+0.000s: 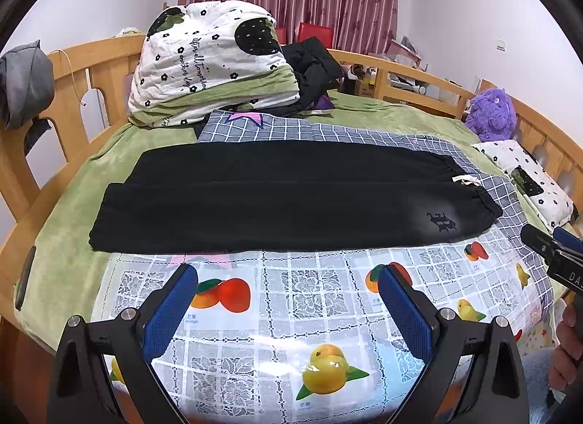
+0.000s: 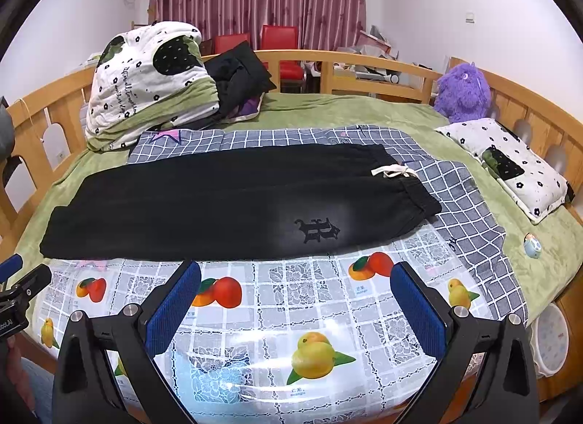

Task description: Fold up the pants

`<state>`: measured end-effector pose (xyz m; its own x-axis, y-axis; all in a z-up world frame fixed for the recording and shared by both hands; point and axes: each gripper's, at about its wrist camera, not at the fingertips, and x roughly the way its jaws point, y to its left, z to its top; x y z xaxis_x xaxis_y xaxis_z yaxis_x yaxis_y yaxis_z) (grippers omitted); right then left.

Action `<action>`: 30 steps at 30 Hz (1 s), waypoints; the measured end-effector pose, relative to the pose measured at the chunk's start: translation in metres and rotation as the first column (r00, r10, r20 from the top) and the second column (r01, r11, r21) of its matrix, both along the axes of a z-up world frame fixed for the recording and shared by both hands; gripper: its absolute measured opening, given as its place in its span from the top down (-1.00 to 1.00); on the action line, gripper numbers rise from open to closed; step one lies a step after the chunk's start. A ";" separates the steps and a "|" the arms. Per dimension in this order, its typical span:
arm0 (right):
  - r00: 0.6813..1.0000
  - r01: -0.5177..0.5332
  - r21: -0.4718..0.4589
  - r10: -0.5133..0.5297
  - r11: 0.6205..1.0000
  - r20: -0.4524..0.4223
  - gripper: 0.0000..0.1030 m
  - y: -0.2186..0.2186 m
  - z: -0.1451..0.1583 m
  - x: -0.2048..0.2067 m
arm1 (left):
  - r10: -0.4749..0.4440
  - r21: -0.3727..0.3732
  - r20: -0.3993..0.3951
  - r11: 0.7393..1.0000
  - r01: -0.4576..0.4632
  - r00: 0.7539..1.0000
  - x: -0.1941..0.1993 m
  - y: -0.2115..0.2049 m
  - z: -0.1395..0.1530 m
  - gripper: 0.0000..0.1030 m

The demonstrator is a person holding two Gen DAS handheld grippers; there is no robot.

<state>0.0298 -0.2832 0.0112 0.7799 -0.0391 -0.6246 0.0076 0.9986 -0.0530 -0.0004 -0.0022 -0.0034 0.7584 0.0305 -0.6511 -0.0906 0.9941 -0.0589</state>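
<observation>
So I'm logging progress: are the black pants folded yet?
Not yet: the black pants lie spread full length, both legs side by side, drawstring showing at the waistband.

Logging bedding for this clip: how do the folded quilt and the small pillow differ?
The folded quilt is a bulky pile at the bed's far left; the small pillow is thin and lies flat at the right rail. The quilt shows green lining and script lettering, the pillow neither. Both share a white fabric with black flowers.

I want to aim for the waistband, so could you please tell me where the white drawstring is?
The white drawstring lies at the right end of the black pants, on the gathered waistband, beside the grey checked cloth.
</observation>
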 end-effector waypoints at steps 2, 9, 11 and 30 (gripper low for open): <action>1.000 -0.001 -0.001 0.001 1.000 0.000 -0.98 0.001 -0.001 0.000 | 0.000 0.000 0.000 1.000 0.000 1.000 0.000 0.000 0.000 -0.94; 1.000 0.003 -0.006 -0.003 1.000 -0.007 -0.98 0.002 -0.004 0.000 | -0.001 -0.001 -0.001 1.000 0.001 1.000 0.000 0.001 -0.001 -0.94; 1.000 0.004 -0.006 -0.004 1.000 -0.010 -0.98 0.003 -0.003 0.001 | -0.001 -0.001 -0.002 1.000 0.001 1.000 0.001 0.000 -0.001 -0.94; 1.000 0.008 -0.003 -0.008 1.000 -0.026 -0.98 0.002 -0.006 0.003 | -0.003 -0.002 0.000 1.000 0.003 1.000 0.000 0.001 -0.002 -0.94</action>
